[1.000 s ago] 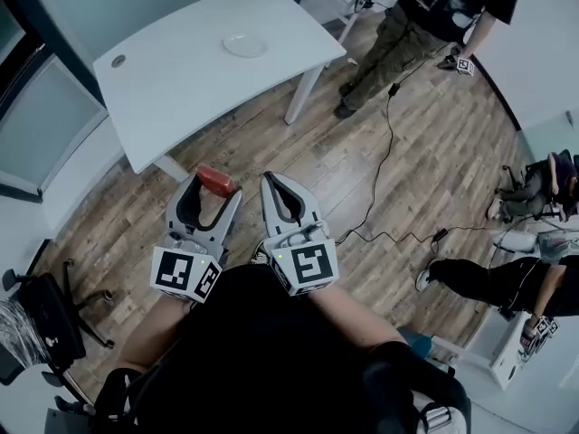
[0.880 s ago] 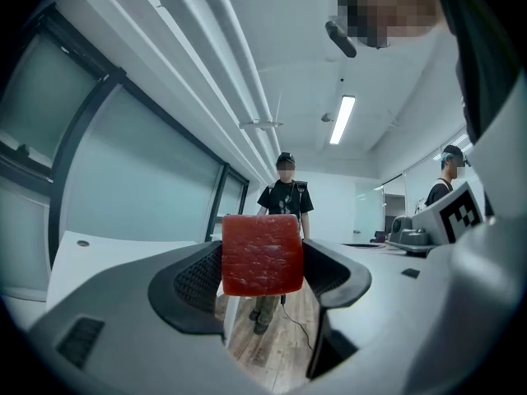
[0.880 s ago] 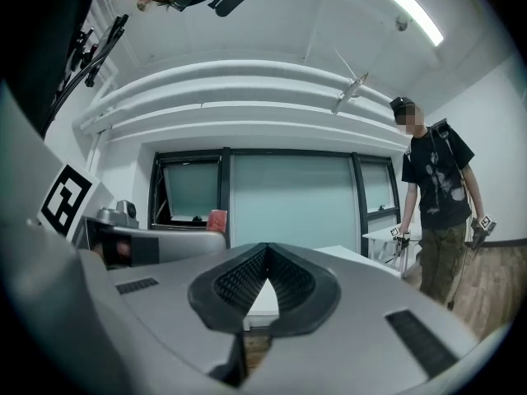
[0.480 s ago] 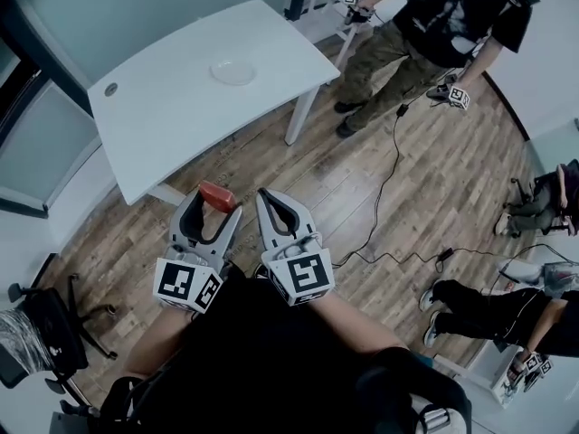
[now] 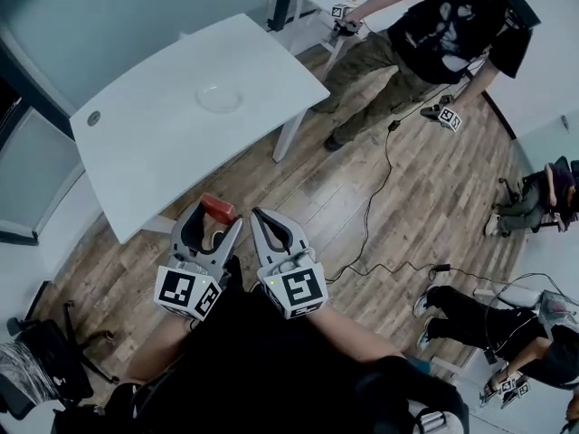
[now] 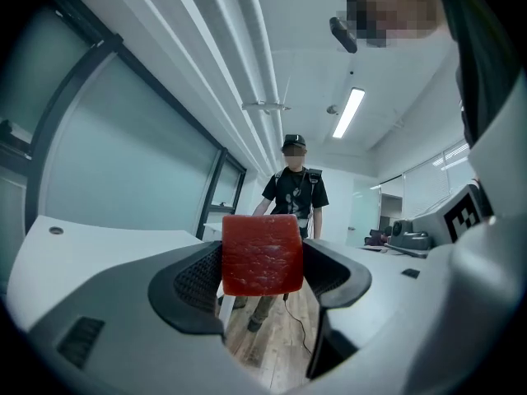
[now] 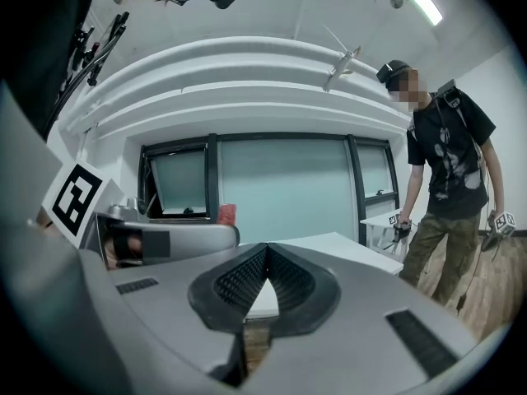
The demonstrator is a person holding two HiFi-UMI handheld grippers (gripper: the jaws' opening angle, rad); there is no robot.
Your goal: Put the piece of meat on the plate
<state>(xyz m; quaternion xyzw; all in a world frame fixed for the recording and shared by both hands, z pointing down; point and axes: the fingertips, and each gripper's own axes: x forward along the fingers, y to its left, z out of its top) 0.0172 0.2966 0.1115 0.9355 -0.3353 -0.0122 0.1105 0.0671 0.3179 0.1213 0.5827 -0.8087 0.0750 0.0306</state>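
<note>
Just short of the big white table (image 5: 145, 152), the left gripper (image 5: 218, 217) squeezes the red piece of meat (image 5: 217, 208) between its two jaws, up over the wood floor. Beside it, also short of the table, the right gripper (image 5: 261, 217) is pressed closed with nothing inside. The plate (image 5: 220, 98) sits near the table's middle, well away. The best way is to hold the meat tight and level, then lower it gently onto the plate. There is one piece of meat, one plate and two grippers.

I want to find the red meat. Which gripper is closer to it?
Left. The left gripper holds the piece of meat clamped between its jaws. The right gripper is shut and empty, just to the meat's right, not touching it.
</note>
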